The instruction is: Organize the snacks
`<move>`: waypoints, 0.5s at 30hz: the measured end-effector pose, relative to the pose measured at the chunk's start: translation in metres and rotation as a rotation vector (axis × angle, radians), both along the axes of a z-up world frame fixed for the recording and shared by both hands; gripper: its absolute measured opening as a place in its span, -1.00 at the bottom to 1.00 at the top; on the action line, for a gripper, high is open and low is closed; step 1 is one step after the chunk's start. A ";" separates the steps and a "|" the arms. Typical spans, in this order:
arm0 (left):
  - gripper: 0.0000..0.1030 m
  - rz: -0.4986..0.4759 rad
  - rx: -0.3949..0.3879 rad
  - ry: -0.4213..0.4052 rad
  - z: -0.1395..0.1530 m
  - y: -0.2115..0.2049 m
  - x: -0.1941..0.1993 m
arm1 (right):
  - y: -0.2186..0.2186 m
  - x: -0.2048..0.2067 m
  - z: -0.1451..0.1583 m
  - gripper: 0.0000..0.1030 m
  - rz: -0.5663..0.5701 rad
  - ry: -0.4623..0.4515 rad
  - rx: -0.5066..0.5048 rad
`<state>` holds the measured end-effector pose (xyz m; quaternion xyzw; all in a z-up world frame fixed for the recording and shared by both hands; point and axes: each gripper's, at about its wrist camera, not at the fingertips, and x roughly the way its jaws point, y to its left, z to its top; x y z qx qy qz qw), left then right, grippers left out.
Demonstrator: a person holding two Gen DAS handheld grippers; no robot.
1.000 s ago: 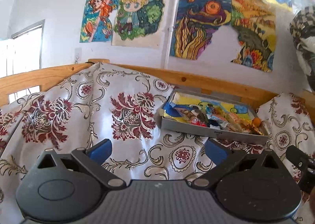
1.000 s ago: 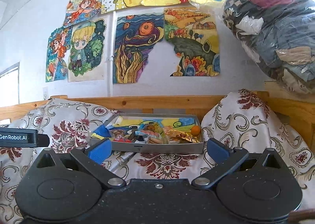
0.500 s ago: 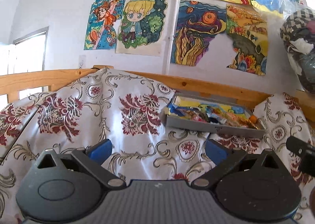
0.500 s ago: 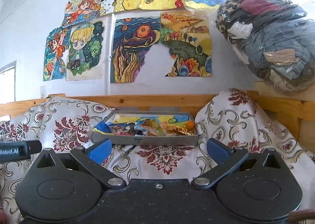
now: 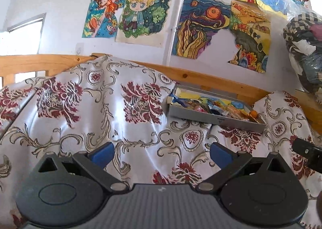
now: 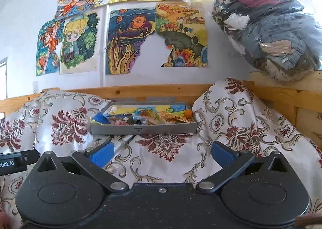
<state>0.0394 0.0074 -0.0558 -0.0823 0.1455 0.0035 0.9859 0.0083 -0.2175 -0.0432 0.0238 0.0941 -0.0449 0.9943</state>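
Painted drawings are covering the wall above a wooden-railed bed draped in floral cloth. Over the last second you are pulling both grippers back: the grey tray is shrinking in each view, so you are moving away from the snacks, not reaching. Your left gripper is holding its fingers wide apart, empty; the tray is sitting at its 1 o'clock. Your right gripper is likewise spread and empty, with the tray at 12 o'clock, long axis running 9 to 3, snacks heaped inside.
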 end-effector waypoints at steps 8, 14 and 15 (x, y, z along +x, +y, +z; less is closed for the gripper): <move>0.99 -0.005 -0.006 0.078 -0.013 0.004 0.006 | 0.013 0.003 -0.006 0.99 0.039 0.026 -0.012; 0.99 0.005 -0.004 0.117 -0.020 0.004 0.009 | 0.010 0.006 -0.011 0.99 0.044 0.059 0.004; 0.99 0.005 0.000 0.117 -0.019 0.003 0.009 | 0.010 0.008 -0.012 0.99 0.046 0.068 0.007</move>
